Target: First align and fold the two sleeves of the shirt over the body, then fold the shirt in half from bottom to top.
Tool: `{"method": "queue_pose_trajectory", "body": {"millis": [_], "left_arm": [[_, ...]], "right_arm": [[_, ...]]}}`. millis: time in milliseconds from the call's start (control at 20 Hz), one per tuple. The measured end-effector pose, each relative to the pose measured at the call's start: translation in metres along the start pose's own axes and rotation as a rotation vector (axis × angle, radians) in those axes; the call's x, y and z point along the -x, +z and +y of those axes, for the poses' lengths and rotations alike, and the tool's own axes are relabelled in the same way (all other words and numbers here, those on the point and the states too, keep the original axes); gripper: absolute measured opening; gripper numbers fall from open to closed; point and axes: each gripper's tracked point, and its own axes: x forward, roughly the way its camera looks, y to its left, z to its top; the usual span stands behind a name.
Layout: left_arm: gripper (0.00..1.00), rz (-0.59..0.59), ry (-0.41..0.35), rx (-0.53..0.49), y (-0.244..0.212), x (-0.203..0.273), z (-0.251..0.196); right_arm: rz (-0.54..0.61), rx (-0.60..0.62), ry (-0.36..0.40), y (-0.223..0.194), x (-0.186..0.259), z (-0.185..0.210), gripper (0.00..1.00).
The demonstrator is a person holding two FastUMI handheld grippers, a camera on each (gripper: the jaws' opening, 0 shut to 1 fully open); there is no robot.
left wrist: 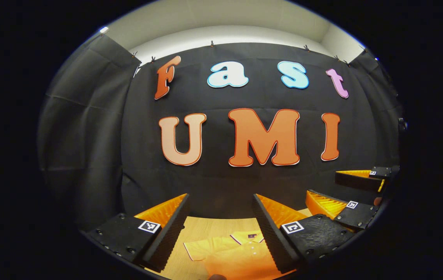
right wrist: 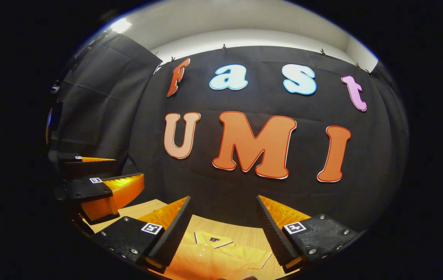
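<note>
An orange polo shirt [left wrist: 231, 254] lies flat on the wooden table [left wrist: 202, 229], collar toward the back wall, one short sleeve spread out to the left. In the right gripper view the same shirt [right wrist: 221, 254] shows its collar and its other sleeve spread to the right. My left gripper [left wrist: 221, 217] hangs open above the shirt with nothing between its fingers. My right gripper [right wrist: 223, 217] is open too, raised above the collar. The right gripper [left wrist: 347, 192] appears at the right of the left gripper view, and the left gripper [right wrist: 97, 175] at the left of the right gripper view.
The black cloth wall [left wrist: 221, 186] stands just behind the table's far edge. Bare wood [right wrist: 245, 231] shows between the shirt's collar and that wall.
</note>
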Motion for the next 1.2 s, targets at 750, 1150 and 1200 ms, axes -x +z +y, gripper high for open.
{"method": "queue_pose_trajectory", "body": {"millis": [750,1150,1200], "left_arm": [[0.96,0.006,0.113,-0.093,-0.004,0.032,0.022],[0.96,0.095,0.286,-0.146,-0.029,0.052,0.059],[0.96,0.123,0.31,-0.147,-0.038,0.056,0.066]], "right_arm": [[0.575,-0.079,-0.19,-0.203,-0.022,-0.134,0.98],[0.887,-0.134,-0.161,-0.293,-0.039,-0.14,0.98],[0.919,-0.144,-0.157,-0.302,-0.042,-0.139,0.98]]}}
